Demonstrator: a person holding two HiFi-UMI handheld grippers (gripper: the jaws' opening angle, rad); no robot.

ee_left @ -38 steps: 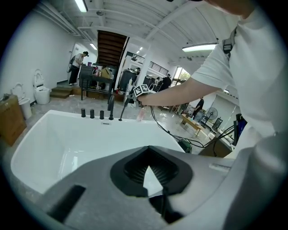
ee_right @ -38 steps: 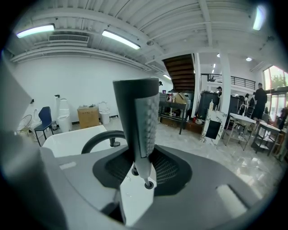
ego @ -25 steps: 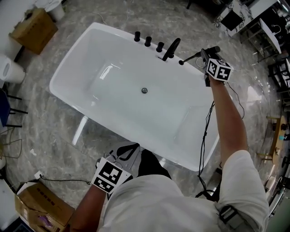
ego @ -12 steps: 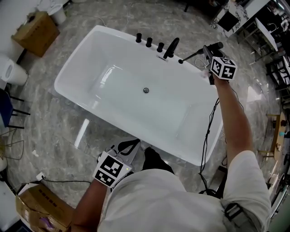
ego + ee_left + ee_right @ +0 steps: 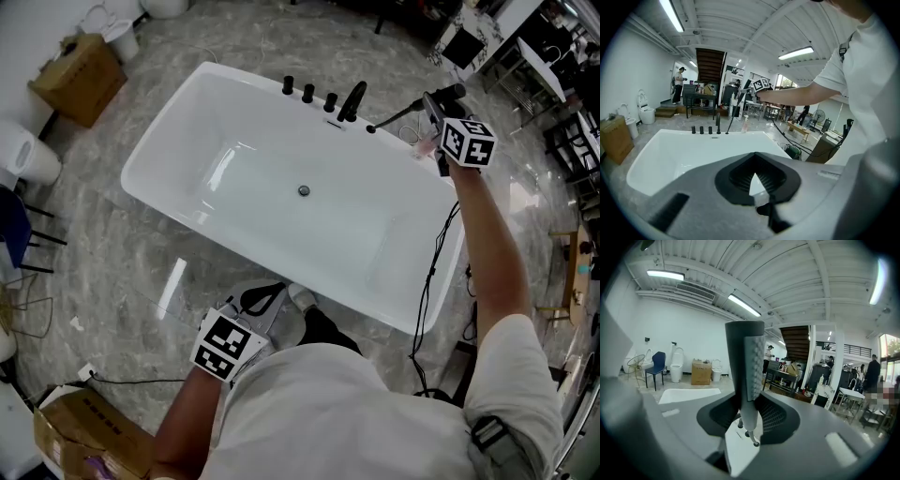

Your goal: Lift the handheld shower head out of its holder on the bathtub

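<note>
The black handheld shower head (image 5: 450,93) is up in the air over the far right corner of the white bathtub (image 5: 187,112). My right gripper (image 5: 431,105) is shut on it. A thin hose runs from it down to the holder (image 5: 371,128) on the tub deck. In the right gripper view the shower head (image 5: 747,362) stands upright between the pads of the right gripper (image 5: 749,416). My left gripper (image 5: 272,298) is shut and empty at the tub's near rim, close to my body. The left gripper (image 5: 754,173) faces the bathtub (image 5: 656,140).
A black spout (image 5: 352,100) and three knobs (image 5: 307,92) stand on the far deck, and a drain (image 5: 304,190) sits in the tub floor. Cardboard boxes (image 5: 80,75) (image 5: 84,441), a toilet (image 5: 23,155) and metal tables (image 5: 553,56) ring the tub. A cable (image 5: 427,291) hangs from my right arm.
My right gripper has carried the shower head higher and a little further from the holder, drawing out the hose. The left gripper has drifted slightly toward the tub.
</note>
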